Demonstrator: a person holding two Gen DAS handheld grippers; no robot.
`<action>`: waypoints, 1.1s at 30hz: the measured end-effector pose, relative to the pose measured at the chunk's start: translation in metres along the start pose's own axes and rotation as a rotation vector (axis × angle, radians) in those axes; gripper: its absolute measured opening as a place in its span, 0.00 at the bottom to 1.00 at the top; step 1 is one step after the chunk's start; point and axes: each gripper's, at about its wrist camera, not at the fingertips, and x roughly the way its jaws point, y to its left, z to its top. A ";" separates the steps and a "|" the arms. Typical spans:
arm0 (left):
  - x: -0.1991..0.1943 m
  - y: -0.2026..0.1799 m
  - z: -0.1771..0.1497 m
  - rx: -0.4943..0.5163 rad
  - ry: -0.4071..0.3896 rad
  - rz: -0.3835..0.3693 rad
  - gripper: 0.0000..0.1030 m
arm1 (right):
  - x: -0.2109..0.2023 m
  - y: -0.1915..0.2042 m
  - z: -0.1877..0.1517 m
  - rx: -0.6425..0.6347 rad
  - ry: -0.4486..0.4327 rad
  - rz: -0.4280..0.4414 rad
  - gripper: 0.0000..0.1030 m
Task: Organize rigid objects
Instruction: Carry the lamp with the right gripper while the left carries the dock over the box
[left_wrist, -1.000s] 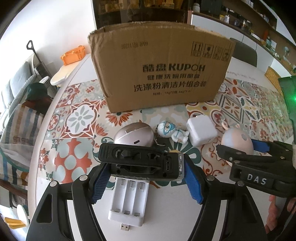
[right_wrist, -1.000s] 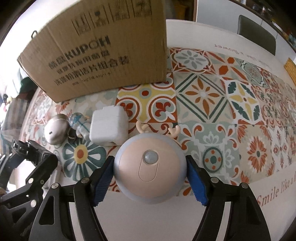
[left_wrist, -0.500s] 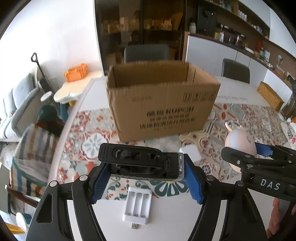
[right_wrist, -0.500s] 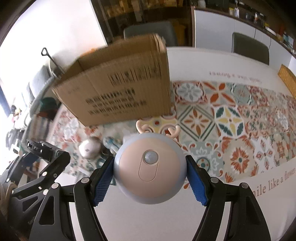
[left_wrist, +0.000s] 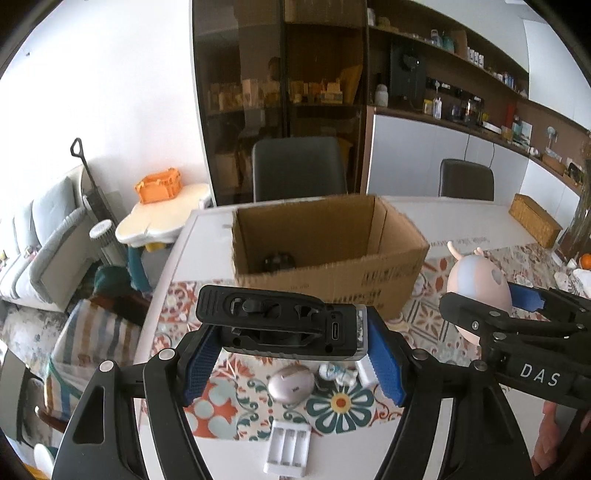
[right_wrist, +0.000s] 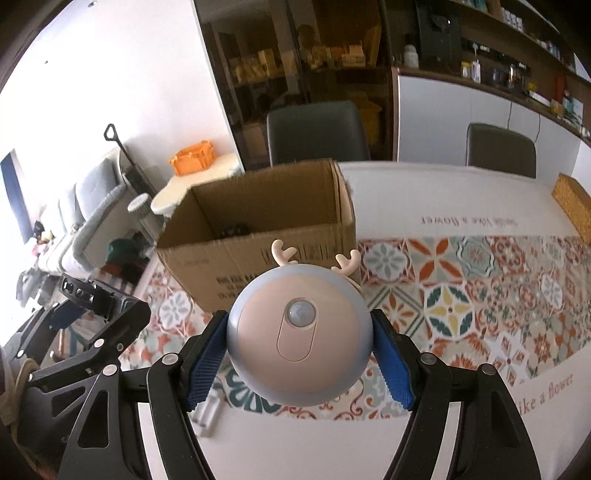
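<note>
Both claws have risen since a second ago: the cardboard box (left_wrist: 325, 254), which filled the view with only its printed front showing, now sits below me with its open top and inside visible. My left claw (left_wrist: 291, 354) pinches a black device (left_wrist: 277, 325) across its ends, and my right claw (right_wrist: 301, 354) pinches the round antlered night light (right_wrist: 299, 338) by its sides; both items are clear of the surface (right_wrist: 461, 192).

I judge this the carry step, lift done and drop not yet begun. Next I would need to bring each claw forward over the box's near rim, then spread the pads so the pieces fall inside beside the dark object (left_wrist: 277, 261) already there.

Both claws tilt downward toward the box, side by side, the left's view showing the right one just beside it. A battery charger (left_wrist: 287, 448), an oval case (left_wrist: 291, 384) and a small figurine (left_wrist: 337, 373) wait on the surface.
</note>
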 end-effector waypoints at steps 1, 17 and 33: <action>-0.001 0.000 0.003 0.003 -0.009 0.003 0.71 | -0.002 0.001 0.003 -0.001 -0.009 -0.001 0.72; -0.003 0.005 0.055 -0.004 -0.071 0.010 0.71 | -0.012 0.008 0.051 -0.026 -0.105 0.018 0.72; 0.043 0.002 0.102 -0.016 -0.005 -0.039 0.71 | 0.018 -0.005 0.099 -0.015 -0.104 -0.017 0.72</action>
